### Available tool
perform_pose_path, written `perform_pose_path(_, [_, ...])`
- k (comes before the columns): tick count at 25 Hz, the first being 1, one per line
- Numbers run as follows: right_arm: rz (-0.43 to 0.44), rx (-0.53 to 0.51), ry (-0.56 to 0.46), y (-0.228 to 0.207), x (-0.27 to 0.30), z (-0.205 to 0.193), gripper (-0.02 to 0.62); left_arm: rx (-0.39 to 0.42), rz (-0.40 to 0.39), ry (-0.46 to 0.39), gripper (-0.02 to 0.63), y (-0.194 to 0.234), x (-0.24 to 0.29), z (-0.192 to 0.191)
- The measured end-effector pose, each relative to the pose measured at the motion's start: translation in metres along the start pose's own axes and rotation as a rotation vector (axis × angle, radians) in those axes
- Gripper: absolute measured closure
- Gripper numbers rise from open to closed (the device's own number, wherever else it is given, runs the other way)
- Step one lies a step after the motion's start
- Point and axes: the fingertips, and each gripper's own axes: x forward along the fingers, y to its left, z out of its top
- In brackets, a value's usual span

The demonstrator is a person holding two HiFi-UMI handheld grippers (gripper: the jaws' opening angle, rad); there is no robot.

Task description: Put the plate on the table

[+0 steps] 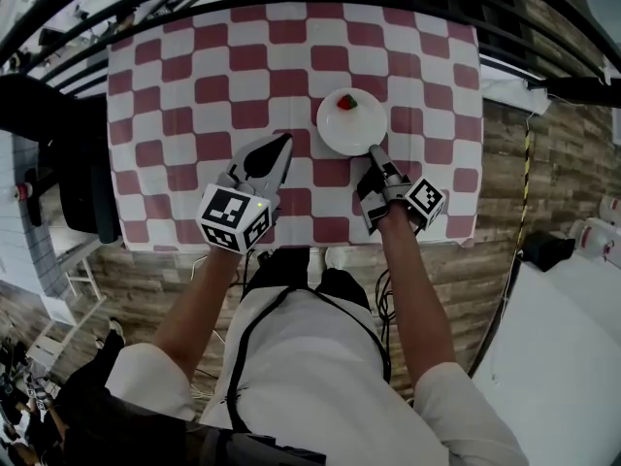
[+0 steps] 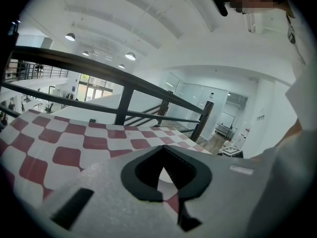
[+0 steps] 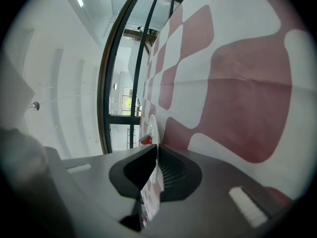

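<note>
The fingers of my right gripper pinch the rim of the plate, low by the checked table. My left gripper is pressed together, holding nothing.

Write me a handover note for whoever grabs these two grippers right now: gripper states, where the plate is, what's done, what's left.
Left gripper: shut, empty, over the checkered table, to the left of the plate.
Right gripper: shut on the near rim of the white plate.
Plate: over the table's middle-right part, with a small red item on it. I cannot tell whether it already rests on the cloth.
Done: the plate is at the table, level as far as the head view shows.
Left: make sure it sits flat, open the right jaws, draw the gripper back.
</note>
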Motion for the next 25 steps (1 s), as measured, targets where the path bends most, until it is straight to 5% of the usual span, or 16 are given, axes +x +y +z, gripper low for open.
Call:
perform_pose_path(8, [-0.132, -0.007, -0.028, -0.011, 0.017, 0.004, 0.568, -0.006, 0.008, -0.001, 0.6, 0.001, 0.0, 0.0])
perform_pose_path(18, [-0.164, -0.027, -0.01, -0.005, 0.034, 0.002, 0.558, -0.007, 0.028, -0.007, 0.6, 0.002, -0.008, 0.0])
perform_pose_path(25, [-0.121, -0.042, 0.036, 0.004, 0.03, -0.006, 0.428, -0.008, 0.04, -0.019, 0.6, -0.006, -0.017, 0.001])
